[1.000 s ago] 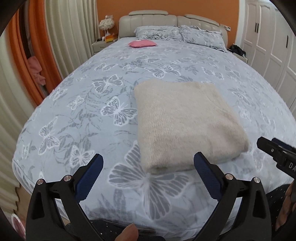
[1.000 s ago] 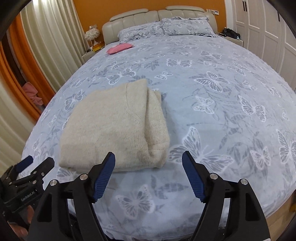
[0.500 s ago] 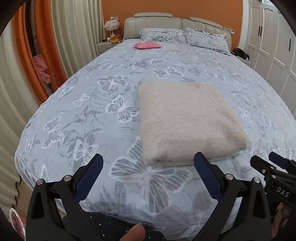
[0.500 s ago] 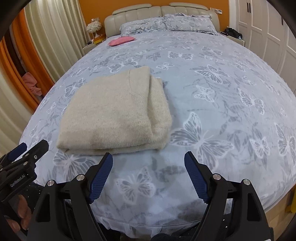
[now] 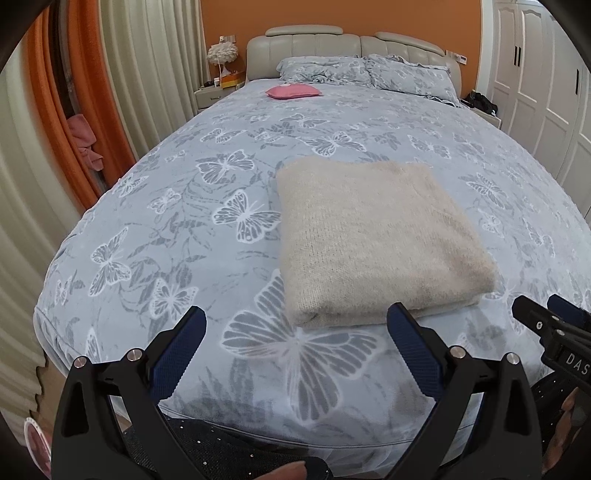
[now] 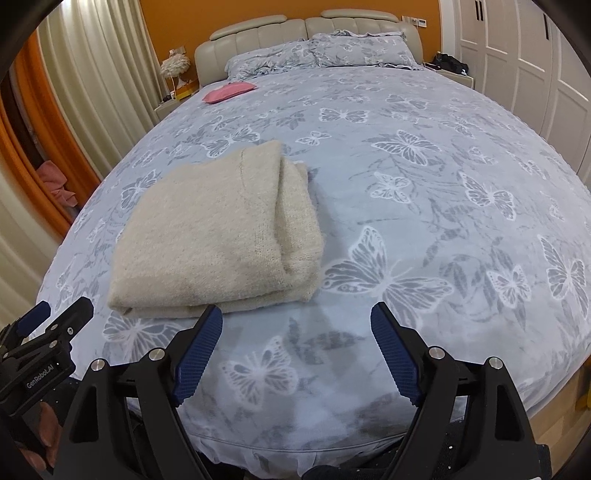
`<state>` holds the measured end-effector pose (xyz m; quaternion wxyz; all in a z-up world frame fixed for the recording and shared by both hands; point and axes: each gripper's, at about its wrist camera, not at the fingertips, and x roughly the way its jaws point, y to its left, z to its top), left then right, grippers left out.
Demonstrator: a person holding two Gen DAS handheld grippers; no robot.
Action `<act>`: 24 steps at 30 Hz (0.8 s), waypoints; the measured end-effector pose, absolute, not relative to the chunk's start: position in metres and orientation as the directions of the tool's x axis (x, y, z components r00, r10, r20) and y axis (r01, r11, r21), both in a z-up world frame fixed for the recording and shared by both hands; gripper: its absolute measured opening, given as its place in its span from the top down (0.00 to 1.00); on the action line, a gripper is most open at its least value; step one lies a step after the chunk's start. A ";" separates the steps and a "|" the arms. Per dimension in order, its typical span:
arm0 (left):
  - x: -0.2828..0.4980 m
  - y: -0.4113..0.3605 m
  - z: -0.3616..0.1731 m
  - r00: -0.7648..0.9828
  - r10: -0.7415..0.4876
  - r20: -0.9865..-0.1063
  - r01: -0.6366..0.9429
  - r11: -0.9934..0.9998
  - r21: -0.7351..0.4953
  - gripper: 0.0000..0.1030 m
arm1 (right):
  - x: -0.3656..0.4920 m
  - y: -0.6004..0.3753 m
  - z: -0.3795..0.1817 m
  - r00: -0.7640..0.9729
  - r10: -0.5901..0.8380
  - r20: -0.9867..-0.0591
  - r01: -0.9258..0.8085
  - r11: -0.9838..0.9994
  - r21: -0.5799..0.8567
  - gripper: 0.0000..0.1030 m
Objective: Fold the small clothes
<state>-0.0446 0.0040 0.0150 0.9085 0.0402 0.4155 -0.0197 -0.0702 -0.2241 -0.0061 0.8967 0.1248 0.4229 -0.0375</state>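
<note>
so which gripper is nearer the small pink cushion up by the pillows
Left, though both are far from it. The pink cushion lies near the head of the bed, toward its left side. The left gripper and the right gripper both hang open over the foot edge.

A wide bed (image 5: 229, 122) with a grey butterfly-print cover fills the room. A beige padded headboard (image 5: 314, 46) stands against an orange wall (image 5: 236, 18). Cream curtains (image 5: 147, 55) hang at left, white wardrobe doors (image 5: 535, 66) at right.

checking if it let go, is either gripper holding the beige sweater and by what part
Nothing is held. The left gripper and right gripper are open and empty; the folded sweater lies free on the bed.
</note>
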 end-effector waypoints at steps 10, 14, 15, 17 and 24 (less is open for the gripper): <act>-0.043 0.006 0.011 0.637 -0.004 -0.771 0.058 0.997 0.042 0.07 | -0.072 -0.220 -0.005 0.645 0.030 -0.764 0.168 0.969 0.180 0.22; -0.043 0.004 0.010 0.636 -0.001 -0.772 0.065 0.997 0.052 0.07 | -0.072 -0.222 -0.005 0.646 0.031 -0.763 0.165 0.970 0.179 0.22; -0.043 0.003 0.011 0.637 -0.001 -0.771 0.068 0.996 0.055 0.07 | -0.072 -0.222 -0.005 0.645 0.031 -0.763 0.165 0.970 0.178 0.22; -0.043 0.001 0.010 0.637 0.000 -0.771 0.073 0.996 0.060 0.07 | -0.072 -0.221 -0.005 0.645 0.031 -0.764 0.164 0.970 0.178 0.22; -0.044 0.002 0.009 0.634 0.008 -0.773 0.057 0.997 0.057 0.06 | -0.072 -0.220 -0.005 0.645 0.030 -0.764 0.167 0.970 0.179 0.22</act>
